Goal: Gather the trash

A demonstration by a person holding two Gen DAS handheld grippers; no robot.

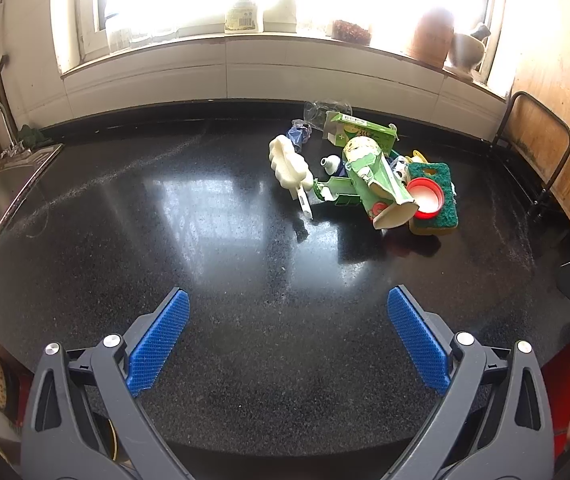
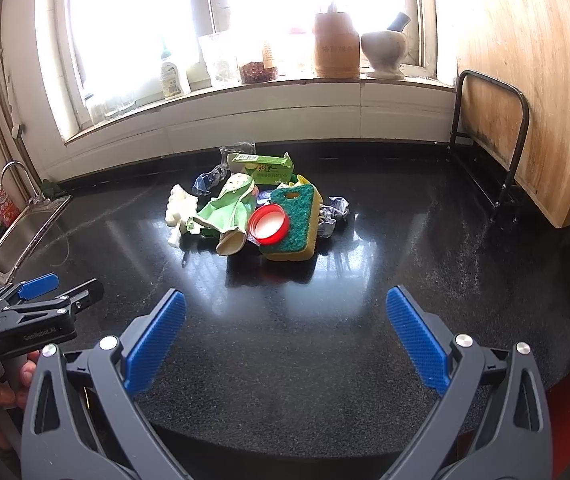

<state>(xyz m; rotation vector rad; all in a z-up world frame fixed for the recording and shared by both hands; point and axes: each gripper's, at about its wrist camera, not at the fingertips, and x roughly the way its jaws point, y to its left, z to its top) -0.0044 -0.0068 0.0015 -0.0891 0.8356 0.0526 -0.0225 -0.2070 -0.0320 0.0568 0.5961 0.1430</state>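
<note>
Both the left gripper and right gripper are hovering with jaws wide apart, gripping nothing. The trash pile is lying well ahead of the right jaws, ahead-right of the left. Only the right wrist view is showing crumpled foil beside the sponge.

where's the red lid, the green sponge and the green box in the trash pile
red lid [image 2: 269,225], right wrist view, on its white inside.
green sponge [image 2: 300,216], right wrist view, on the green scouring face.
green box [image 1: 365,132], left wrist view, on its long printed side.
</note>
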